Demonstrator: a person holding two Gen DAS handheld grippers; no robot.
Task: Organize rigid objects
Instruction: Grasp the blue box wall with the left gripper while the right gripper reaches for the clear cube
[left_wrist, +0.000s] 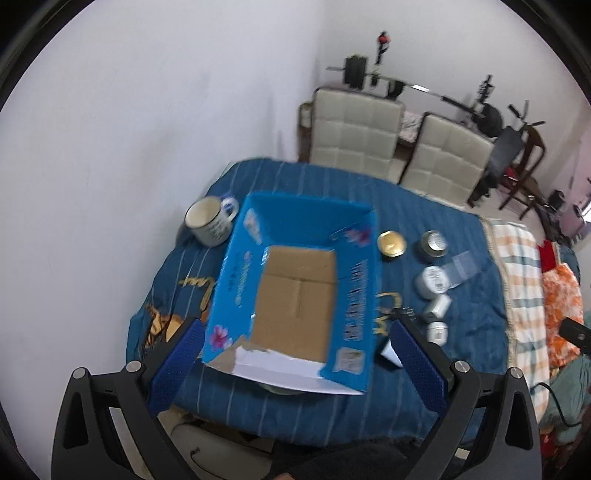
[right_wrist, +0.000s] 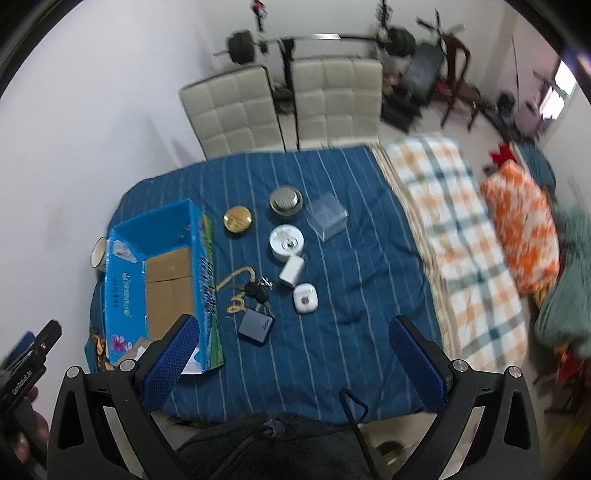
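Note:
An open blue cardboard box (left_wrist: 295, 280) (right_wrist: 159, 277) with a bare brown bottom lies on the blue striped cloth. My left gripper (left_wrist: 295, 350) is open above its near edge, holding nothing. To the box's right lie a gold round tin (right_wrist: 237, 219), a silver tin (right_wrist: 285, 199), a white round tin (right_wrist: 286, 242), a clear plastic case (right_wrist: 327, 217), a white adapter (right_wrist: 291, 271), a small white case (right_wrist: 304, 297), keys (right_wrist: 256, 290) and a grey wallet (right_wrist: 255, 325). My right gripper (right_wrist: 295, 350) hovers open over the cloth, nearer than these items. A white mug (left_wrist: 208, 221) stands left of the box.
The table (right_wrist: 332, 332) is covered by the blue striped cloth, with a plaid towel (right_wrist: 454, 229) and an orange patterned cloth (right_wrist: 524, 236) on the right. Two cream padded chairs (right_wrist: 280, 107) stand behind it by the white wall. Weights and clutter fill the far corner.

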